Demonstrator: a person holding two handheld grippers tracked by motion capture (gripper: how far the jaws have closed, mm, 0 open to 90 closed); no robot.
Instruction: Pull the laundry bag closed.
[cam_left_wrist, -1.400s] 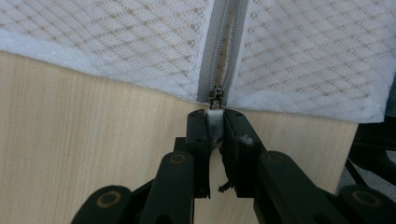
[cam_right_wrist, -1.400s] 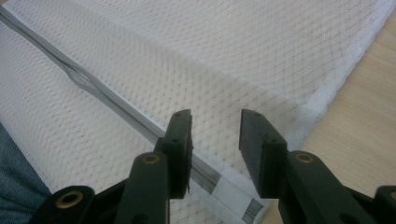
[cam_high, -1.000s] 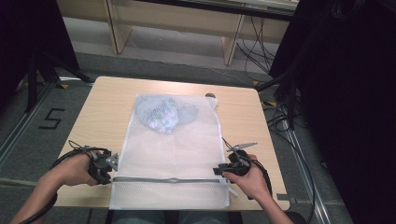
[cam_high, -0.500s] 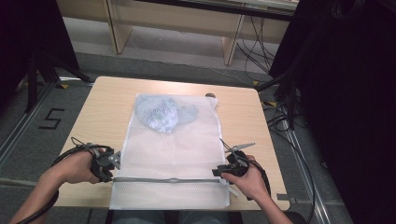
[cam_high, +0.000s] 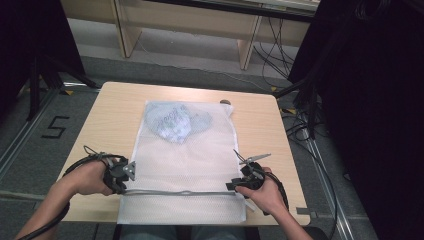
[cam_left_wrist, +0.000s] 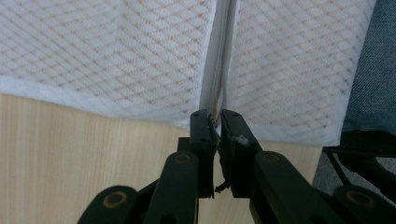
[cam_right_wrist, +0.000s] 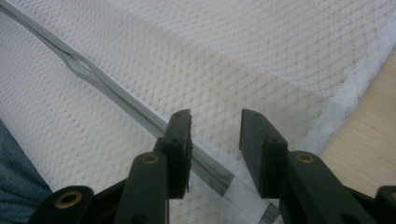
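High view: you have a white mesh laundry bag (cam_high: 185, 170) lying flat on the wooden table (cam_high: 115, 107), its near end hanging a little over the table edge toward you.
Contents: a bundle of pale blue cloth (cam_high: 172, 122) sits inside the bag at the far end, well apart from both of your grippers.
Zipper: a grey zipper (cam_high: 180, 192) runs across the bag near your edge, from one gripper to the other.
Left gripper (cam_left_wrist: 217, 122): your jaws are pressed together on the left end of the zipper, pinching its tape where it leaves the mesh.
Right gripper (cam_right_wrist: 215, 126): your jaws stand spread, one on each side of the zipper's right end, nothing clamped between them yet.
Progress: the cloth is already inside and the zipper looks closed along most of its run, though one short stretch (cam_right_wrist: 79, 65) bulges apart; by my reading, you are finishing or checking the closure.
Left to do: probably grip the right end and pull the line taut and flat.
Materials: soft diamond-pattern netting with a thicker white hem, a slim plastic zipper, smooth pale wood underneath.
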